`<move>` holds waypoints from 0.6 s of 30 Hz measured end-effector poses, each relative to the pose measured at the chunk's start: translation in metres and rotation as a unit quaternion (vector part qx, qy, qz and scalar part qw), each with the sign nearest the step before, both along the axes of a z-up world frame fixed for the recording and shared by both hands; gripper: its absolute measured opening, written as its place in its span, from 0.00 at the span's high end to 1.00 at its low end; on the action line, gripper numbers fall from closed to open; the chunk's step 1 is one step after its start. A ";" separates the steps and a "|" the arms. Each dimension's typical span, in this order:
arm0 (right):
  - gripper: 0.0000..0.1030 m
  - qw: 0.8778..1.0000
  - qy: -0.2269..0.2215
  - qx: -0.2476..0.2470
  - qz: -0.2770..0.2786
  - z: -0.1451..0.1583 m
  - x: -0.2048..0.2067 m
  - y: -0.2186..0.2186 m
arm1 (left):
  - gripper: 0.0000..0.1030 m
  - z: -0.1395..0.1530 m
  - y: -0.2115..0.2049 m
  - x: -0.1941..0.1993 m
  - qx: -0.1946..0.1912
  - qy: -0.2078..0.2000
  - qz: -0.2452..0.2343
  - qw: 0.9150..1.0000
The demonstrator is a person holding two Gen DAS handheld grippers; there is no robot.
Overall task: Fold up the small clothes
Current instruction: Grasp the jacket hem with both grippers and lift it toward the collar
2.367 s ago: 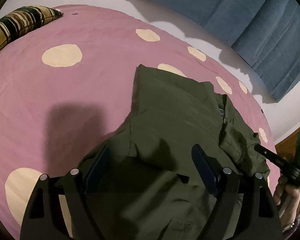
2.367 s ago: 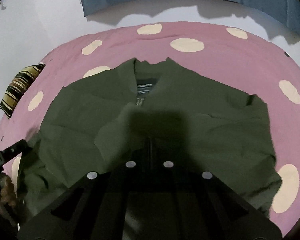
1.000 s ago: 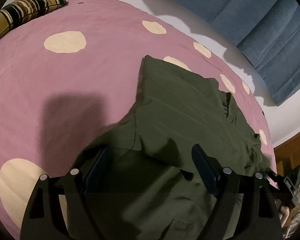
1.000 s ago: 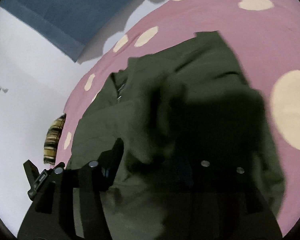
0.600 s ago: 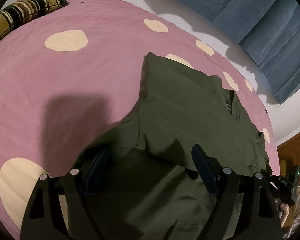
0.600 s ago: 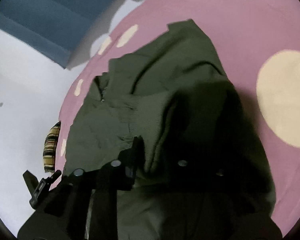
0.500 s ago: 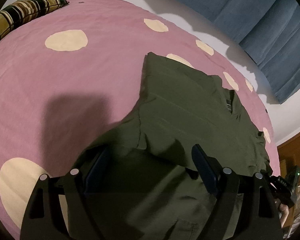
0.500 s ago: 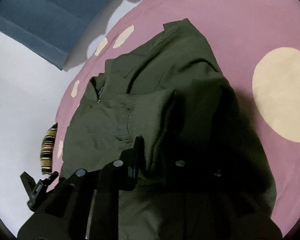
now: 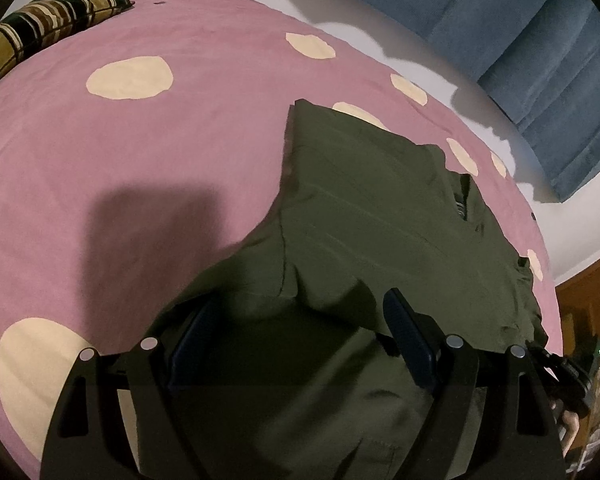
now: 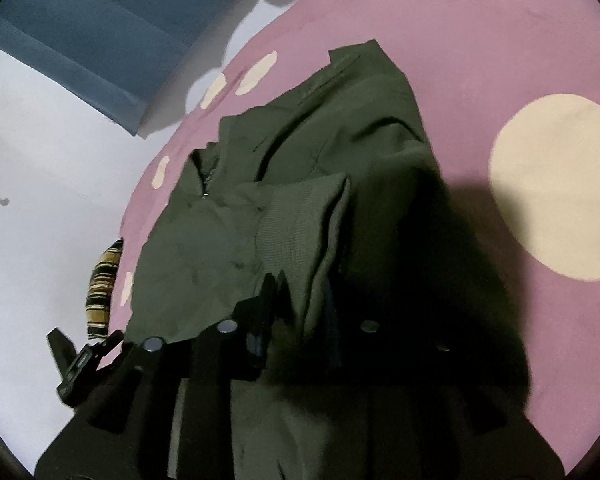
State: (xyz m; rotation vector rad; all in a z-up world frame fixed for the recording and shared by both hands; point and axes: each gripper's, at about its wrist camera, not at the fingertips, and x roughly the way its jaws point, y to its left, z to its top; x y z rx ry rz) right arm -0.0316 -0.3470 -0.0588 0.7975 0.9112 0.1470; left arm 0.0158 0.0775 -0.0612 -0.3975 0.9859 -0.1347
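Observation:
An olive green jacket point(image 9: 380, 216) lies on a pink bedspread point(image 9: 140, 160) with cream dots. My left gripper point(image 9: 296, 320) is open, its fingers wide apart over the jacket's near left part, with cloth bunched between them. In the right wrist view the jacket point(image 10: 320, 152) shows a sleeve with a ribbed cuff point(image 10: 300, 224) folded over its body. My right gripper point(image 10: 296, 300) is shut on the cuff cloth. The right gripper also shows in the left wrist view point(image 9: 560, 364) at the far right edge.
A striped pillow point(image 9: 48, 28) lies at the bed's far left corner. A blue curtain point(image 9: 520, 40) hangs on the white wall behind the bed. A wooden piece of furniture point(image 9: 588, 292) stands at the right. The left gripper point(image 10: 84, 360) shows low left in the right wrist view.
My right gripper has carried the sleeve cuff from the jacket's middle out toward its right side and lower. The left gripper stayed open over the jacket's left part.

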 end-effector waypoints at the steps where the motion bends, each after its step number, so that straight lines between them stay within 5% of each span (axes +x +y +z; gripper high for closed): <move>1: 0.66 1.000 -0.004 0.005 0.000 0.003 -0.005 -0.002 | 0.20 0.001 0.001 -0.001 0.000 -0.001 -0.001 1.000; 7: 0.49 1.000 -0.013 -0.003 -0.004 0.020 -0.047 -0.022 | 0.20 0.013 0.012 -0.017 -0.001 -0.012 -0.025 1.000; 18: 0.42 1.000 0.013 0.011 0.016 0.012 -0.135 -0.049 | 0.20 0.022 0.064 -0.090 -0.048 -0.020 -0.105 0.993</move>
